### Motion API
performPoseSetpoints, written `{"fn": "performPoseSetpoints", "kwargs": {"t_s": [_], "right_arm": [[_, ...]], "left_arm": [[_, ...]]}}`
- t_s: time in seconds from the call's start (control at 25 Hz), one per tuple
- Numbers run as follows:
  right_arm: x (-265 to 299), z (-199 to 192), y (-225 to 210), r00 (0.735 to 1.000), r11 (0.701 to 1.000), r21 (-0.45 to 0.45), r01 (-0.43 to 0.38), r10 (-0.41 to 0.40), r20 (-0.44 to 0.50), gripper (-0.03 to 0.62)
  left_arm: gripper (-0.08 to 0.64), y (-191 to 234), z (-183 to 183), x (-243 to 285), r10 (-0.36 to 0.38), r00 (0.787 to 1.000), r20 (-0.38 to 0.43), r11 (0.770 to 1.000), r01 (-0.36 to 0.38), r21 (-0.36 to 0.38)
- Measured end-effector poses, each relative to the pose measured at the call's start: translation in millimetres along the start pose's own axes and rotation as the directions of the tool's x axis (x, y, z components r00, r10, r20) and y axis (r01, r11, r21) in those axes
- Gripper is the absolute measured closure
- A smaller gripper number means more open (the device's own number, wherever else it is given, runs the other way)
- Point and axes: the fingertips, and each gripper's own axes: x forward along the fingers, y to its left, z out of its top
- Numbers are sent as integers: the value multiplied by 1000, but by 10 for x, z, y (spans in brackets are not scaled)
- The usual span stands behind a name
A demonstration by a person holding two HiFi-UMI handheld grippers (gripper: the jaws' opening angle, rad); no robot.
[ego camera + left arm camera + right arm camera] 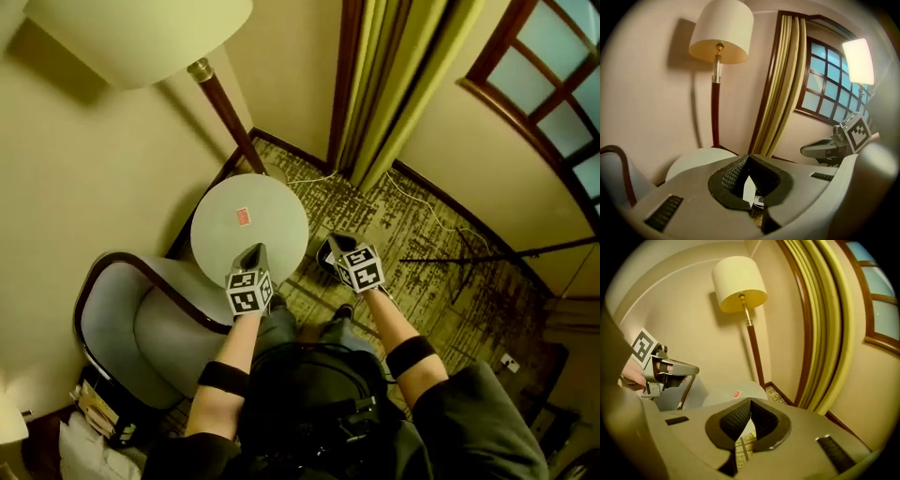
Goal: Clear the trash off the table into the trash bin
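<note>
Left gripper closed, right gripper closed, both empty

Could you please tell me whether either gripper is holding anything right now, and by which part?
Nothing is held: the left gripper and right gripper are both shut and empty.

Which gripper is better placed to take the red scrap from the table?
Left, probably. The left gripper is over the near edge of the table, close to the red scrap; the right gripper is off it, over carpet. Both are shut.
</note>
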Motion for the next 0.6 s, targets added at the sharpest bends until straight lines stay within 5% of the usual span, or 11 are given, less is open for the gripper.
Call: {"fn": "performPoseSetpoints", "kwargs": {"t_s": [0.28, 0.6], "right_arm": [[527, 462, 1004, 989, 977, -154, -151, 150, -13, 591], [734, 570, 1469, 975, 954, -199, -224, 220, -43, 591]], "left_arm": [[559, 1034, -130, -581, 177, 983, 54, 981, -172, -90], [559, 1444, -212, -841, 222, 973, 62, 968, -212, -135]]}}
